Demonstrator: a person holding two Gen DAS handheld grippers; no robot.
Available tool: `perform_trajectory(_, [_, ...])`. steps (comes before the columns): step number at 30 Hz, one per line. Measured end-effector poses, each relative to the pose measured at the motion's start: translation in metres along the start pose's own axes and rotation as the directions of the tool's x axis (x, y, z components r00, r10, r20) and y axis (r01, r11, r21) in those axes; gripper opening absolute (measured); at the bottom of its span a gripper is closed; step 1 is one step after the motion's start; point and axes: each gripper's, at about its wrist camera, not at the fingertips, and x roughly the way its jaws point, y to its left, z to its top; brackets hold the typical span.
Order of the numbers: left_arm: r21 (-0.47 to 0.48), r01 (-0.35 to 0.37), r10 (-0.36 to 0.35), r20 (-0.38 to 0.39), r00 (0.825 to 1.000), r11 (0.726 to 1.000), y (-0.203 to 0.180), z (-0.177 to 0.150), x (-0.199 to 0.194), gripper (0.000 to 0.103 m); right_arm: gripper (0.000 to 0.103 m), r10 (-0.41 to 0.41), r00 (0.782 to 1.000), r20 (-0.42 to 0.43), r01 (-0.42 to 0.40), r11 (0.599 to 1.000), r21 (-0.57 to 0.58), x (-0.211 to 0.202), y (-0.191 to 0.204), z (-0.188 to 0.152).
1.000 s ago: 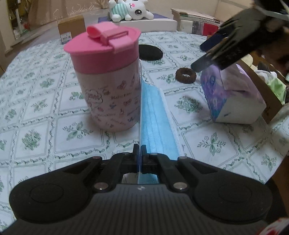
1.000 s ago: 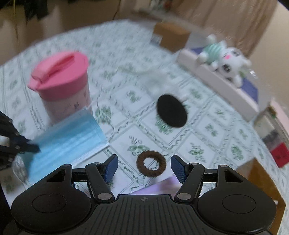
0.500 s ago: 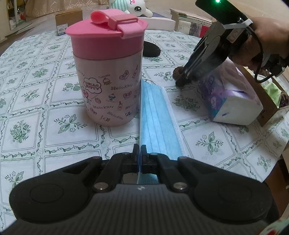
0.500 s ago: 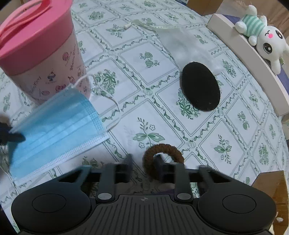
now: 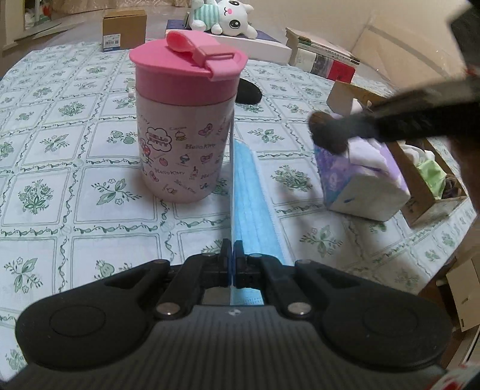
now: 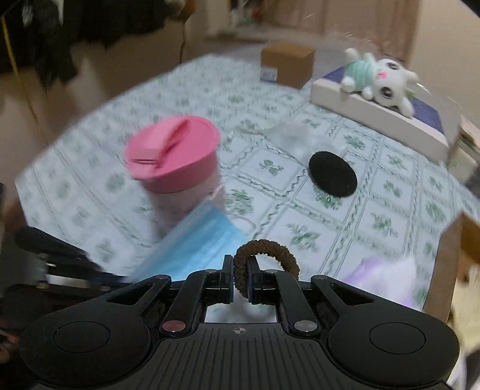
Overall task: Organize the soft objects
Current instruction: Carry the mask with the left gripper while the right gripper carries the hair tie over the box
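The left hand-held gripper (image 5: 231,255) is closed tight on the near edge of a blue face mask (image 5: 250,204), its jaws pressed together with the mask held edge-on between them and stretching away over the bench (image 5: 60,186), which is covered in a green floral cloth. From the right wrist camera the same mask (image 6: 198,249) shows as a broad blue sheet above the cloth, one white ear loop trailing by the cup.

The right hand-held gripper (image 6: 241,282) is nearly closed, its jaws narrow and pinching one side of a brown hair tie (image 6: 265,261), the rest of the ring standing free ahead of the fingers. In the left wrist view this gripper (image 5: 330,135) reaches in blurred from the right, above a purple-patterned tissue pack (image 5: 363,183).

Just left of the mask stands a pink-lidded Hello Kitty cup (image 5: 186,126), upright and close enough that the mask's far end passes beside its base. A black oval pad (image 6: 333,174) lies flat on the cloth behind the cup, near a crumpled clear wrapper (image 6: 294,135). At the far edge a white plush toy (image 5: 225,18) lies on a flat white box (image 5: 264,48), with a small cardboard box (image 5: 124,30) to its left and stacked books (image 5: 321,57) to its right. An open cardboard box (image 5: 432,192) holding soft items sits beyond the tissue pack.
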Motion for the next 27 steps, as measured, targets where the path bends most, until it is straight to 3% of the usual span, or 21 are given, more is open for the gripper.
perform_trajectory(11, [-0.024, 0.009, -0.009, 0.006, 1.0, 1.0, -0.012, -0.009, -0.024, 0.0, 0.008, 0.019, 0.997, 0.079, -0.039, 0.965, 0.259, -0.049, 0.013, -0.062])
perform_trajectory(27, [-0.047, 0.078, -0.077, 0.03, 0.997, 0.996, -0.037, -0.019, -0.055, 0.0, 0.008, -0.054, 0.985, 0.165, -0.013, 0.926, 0.377, -0.106, 0.016, -0.105])
